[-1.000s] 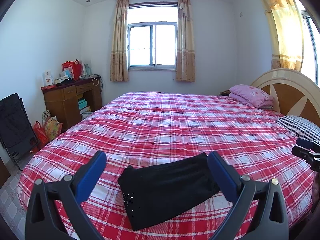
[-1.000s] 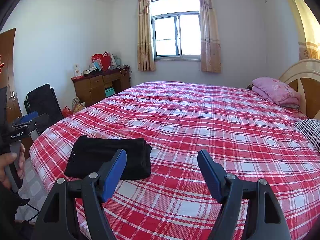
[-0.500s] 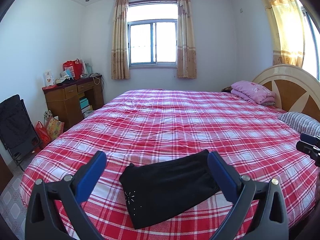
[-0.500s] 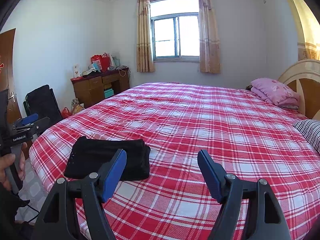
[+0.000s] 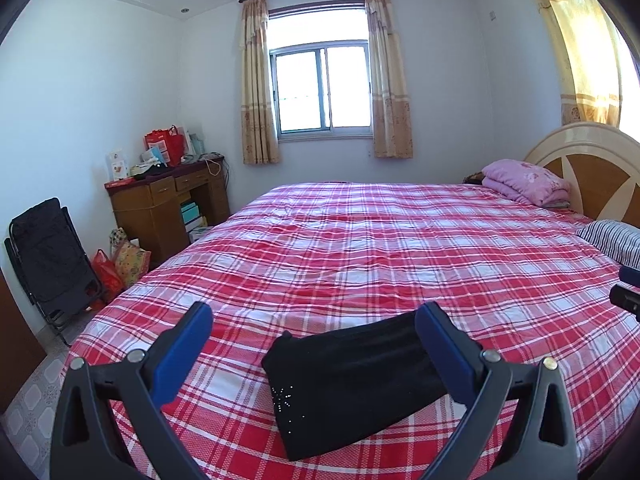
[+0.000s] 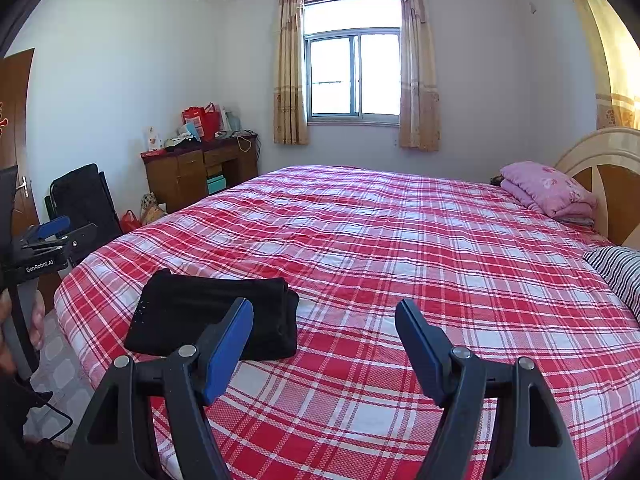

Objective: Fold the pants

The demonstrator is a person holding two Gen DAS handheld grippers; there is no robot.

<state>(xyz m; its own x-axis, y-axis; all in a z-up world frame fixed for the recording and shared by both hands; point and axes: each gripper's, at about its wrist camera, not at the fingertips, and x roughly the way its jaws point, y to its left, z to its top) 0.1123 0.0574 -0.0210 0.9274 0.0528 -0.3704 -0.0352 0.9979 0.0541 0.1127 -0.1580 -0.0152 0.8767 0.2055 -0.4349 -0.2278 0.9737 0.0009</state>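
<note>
While the folded black fabric pants (image 5: 352, 380) are lying flat near the foot edge of the red-and-white plaid bedspread (image 5: 380, 248), the left gripper (image 5: 316, 340) is hovering above them, jaws apart and empty; the right gripper (image 6: 324, 336) is hanging beside them, jaws spread, gripping nothing.

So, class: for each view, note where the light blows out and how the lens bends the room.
Left wrist view: window and right-hand curtain overexposed, ceiling line bowed, corners black. Right wrist view: window glaring, bed edge bulging, folded black pants sharp.
</note>
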